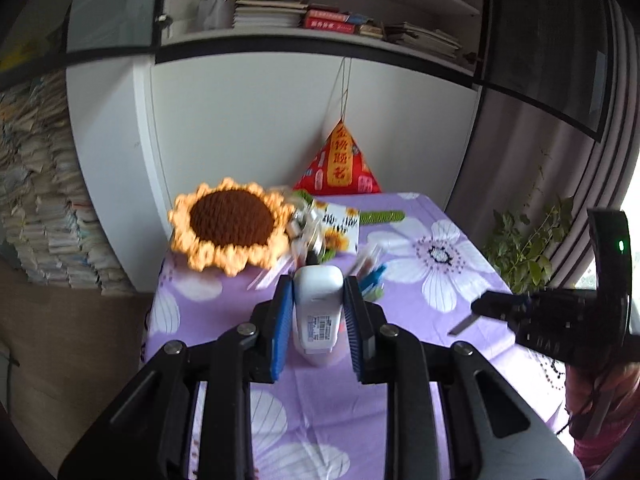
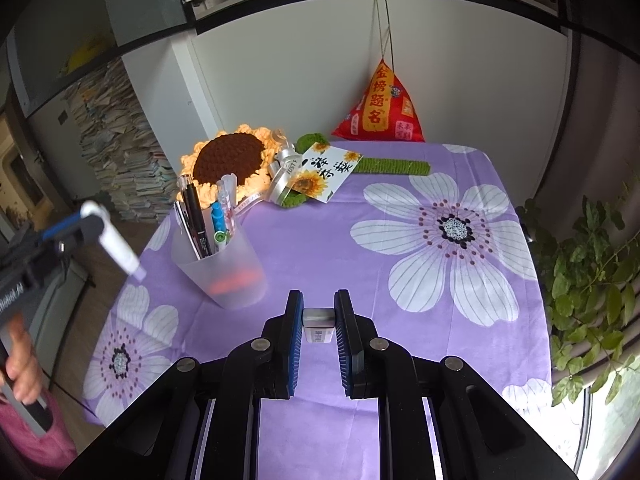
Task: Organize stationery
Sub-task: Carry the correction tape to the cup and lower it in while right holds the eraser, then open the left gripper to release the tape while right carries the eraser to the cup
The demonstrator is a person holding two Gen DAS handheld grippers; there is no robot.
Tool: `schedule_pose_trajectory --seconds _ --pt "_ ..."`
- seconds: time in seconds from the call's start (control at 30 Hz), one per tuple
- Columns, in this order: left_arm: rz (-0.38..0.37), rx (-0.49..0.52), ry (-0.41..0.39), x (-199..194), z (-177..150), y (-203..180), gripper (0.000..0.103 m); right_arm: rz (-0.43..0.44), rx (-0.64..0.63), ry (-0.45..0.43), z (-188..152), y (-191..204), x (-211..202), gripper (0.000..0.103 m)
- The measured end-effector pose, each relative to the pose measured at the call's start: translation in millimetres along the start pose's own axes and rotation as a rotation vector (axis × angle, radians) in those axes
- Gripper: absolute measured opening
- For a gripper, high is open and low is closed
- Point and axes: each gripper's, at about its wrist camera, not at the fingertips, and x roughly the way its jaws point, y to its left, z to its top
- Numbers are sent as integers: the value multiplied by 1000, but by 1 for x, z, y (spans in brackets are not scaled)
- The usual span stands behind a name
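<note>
Two grippers, each loaded. My left gripper [image 1: 319,300] pinches a white correction-fluid bottle [image 1: 318,312] between its blue pads, raised above the purple floral tablecloth [image 2: 320,248]. My right gripper [image 2: 318,322] clamps a small grey-capped white item [image 2: 318,324], low over the cloth, just beside the frosted pen cup [image 2: 224,268] holding pens.

The tablecloth [image 2: 320,248] is purple, printed with large white flowers having dark centres. Left of and beyond the right gripper [image 2: 319,320], whose pads are blue on black jaws, stands a frosted translucent cup [image 2: 218,268] with something orange-red, possibly an eraser, inside. The crocheted sunflower [image 2: 228,160] is brown with orange-yellow petals. The pouch [image 2: 380,108] beyond is red and yellow.
</note>
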Motion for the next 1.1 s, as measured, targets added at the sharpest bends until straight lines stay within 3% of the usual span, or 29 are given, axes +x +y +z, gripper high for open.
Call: schedule_pose_trajectory --seconds 0.23,0.53,0.7,0.83,0.97,1.1 --pt "-14 5 35 36 25 -8 23 -17 25 -5 -4 -12 -6 17" --pt "17 7 109 78 26 -16 23 -42 61 -9 -6 -28 -11 17" --pt "36 30 121 81 20 -18 24 -36 59 -8 -6 -28 -10 17" --pt "-5 -5 139 76 16 -13 25 -27 48 -6 -5 -23 -7 17" --pt "1 -30 98 59 14 -9 26 -17 33 -11 -2 -15 -7 17" --pt "1 -83 35 31 8 2 34 4 4 -26 7 -2 -9 17"
